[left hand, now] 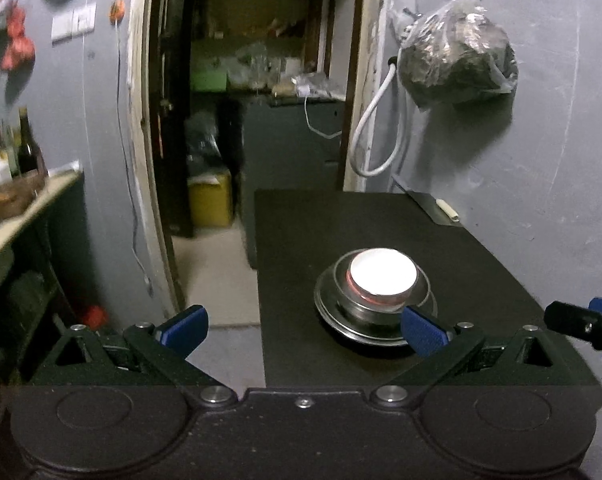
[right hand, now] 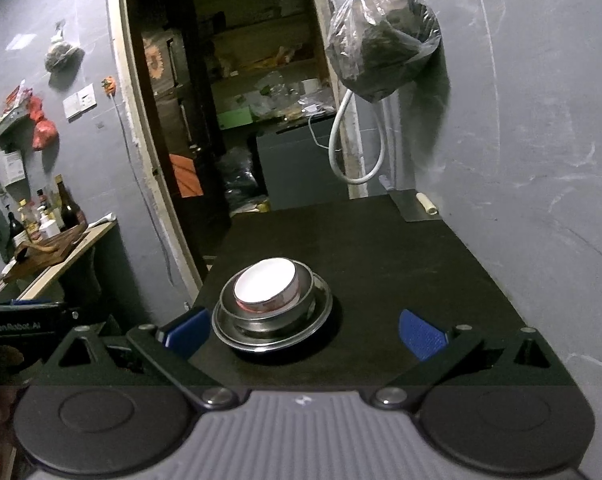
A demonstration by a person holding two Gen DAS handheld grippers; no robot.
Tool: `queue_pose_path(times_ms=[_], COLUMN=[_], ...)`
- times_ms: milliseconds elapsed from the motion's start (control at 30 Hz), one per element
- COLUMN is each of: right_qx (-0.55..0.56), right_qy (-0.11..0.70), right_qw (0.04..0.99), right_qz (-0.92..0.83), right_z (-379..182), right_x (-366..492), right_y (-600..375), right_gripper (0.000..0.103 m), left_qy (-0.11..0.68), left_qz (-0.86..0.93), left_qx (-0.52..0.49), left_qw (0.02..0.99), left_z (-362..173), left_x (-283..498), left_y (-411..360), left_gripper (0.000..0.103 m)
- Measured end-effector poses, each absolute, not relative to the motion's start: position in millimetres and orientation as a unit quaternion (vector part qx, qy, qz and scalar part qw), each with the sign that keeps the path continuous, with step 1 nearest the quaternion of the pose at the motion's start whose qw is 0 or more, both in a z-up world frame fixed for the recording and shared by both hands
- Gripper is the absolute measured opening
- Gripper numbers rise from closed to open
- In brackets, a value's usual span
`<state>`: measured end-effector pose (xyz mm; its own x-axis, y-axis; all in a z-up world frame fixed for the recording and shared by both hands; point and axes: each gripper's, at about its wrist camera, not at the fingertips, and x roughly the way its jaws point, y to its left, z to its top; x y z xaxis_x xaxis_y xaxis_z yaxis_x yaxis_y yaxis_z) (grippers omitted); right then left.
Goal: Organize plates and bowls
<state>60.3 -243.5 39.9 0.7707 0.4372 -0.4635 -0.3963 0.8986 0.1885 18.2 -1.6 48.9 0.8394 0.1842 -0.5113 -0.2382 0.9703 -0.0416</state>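
A stack sits on the black table (left hand: 481, 264) (right hand: 401, 264): a steel plate (left hand: 329, 316) (right hand: 321, 320) at the bottom, a steel bowl (left hand: 361, 312) (right hand: 261, 320) on it, and a white bowl with a red band (left hand: 383, 272) (right hand: 267, 282) on top. My left gripper (left hand: 303, 330) is open and empty, its right blue pad (left hand: 423, 330) just in front of the plate's near rim. My right gripper (right hand: 305, 332) is open and empty, with the stack ahead near its left pad (right hand: 187, 330).
A grey wall (right hand: 541, 160) runs along the table's right side with a hanging plastic bag (left hand: 457, 58) (right hand: 381, 48) and a white cable (left hand: 373, 136). A dark flat item with a pale roll (right hand: 415, 206) lies at the table's far right corner. A doorway (left hand: 241, 120) opens behind; a bottle shelf (right hand: 49, 232) stands left.
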Motion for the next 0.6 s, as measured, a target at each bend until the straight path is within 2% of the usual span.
queue_pose_path(times_ms=[600], right_qx=[0.03], right_qy=[0.258], right_qw=[0.939], right_qz=[0.226], right_z=[36], right_x=[51], right_y=[-264], right_gripper=[0.103], left_qy=[0.272], left_qz=[0.095], left_qx=[-0.019], left_qw=[0.957], left_z=[54], left_x=[13], left_y=[-35], left_gripper=[0.102])
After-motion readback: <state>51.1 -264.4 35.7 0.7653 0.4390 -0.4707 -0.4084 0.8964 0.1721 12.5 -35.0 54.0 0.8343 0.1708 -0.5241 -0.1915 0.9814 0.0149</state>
